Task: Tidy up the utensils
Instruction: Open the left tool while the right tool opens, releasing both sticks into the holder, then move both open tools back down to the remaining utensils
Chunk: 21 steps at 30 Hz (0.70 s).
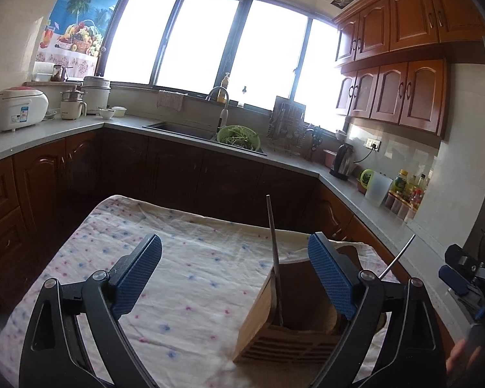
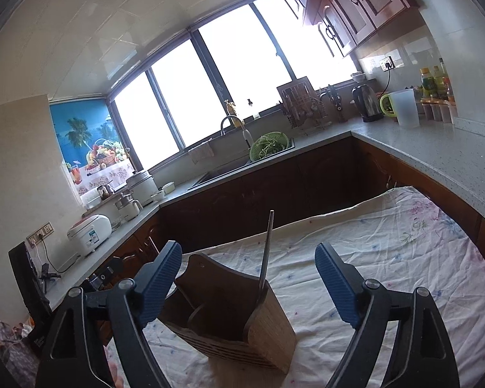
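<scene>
Both the left gripper (image 1: 234,274) and right gripper (image 2: 249,283) stand wide and empty. The wooden utensil holder (image 2: 239,320) sits on the cloth-covered bench (image 2: 388,258), one metal utensil (image 2: 265,258) leaning toward twelve o'clock. A careless nudge could probably tip the holder.

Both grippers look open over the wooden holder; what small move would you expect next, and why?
Probably lift both clear and look for another utensil. The left gripper and right gripper stand open with nothing between the fingers, and a metal utensil already stands in the wooden holder. The floral cloth shows no loose utensils.
</scene>
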Each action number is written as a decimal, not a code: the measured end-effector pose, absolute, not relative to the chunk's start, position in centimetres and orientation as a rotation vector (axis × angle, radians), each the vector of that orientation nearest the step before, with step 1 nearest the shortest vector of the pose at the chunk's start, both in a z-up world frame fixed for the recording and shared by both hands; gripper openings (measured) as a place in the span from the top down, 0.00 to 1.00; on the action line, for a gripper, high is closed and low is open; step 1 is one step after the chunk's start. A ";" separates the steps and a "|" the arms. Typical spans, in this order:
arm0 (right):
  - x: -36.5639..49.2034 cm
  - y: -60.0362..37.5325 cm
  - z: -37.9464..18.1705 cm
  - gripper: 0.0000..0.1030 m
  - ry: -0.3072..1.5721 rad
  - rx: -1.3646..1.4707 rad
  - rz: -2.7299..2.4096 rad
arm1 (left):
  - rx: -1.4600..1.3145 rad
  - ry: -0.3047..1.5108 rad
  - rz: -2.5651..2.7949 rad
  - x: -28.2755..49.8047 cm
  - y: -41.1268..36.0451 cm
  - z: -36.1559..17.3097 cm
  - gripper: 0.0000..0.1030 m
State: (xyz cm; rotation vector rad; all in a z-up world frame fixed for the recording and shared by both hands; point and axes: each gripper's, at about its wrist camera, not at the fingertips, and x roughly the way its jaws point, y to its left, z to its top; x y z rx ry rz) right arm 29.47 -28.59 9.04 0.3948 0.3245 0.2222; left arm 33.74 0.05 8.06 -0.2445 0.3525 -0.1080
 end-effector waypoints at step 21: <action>14.7 -30.7 6.8 0.06 0.414 0.363 0.204 | -0.250 0.535 -0.173 19.5 2.0 6.2 0.07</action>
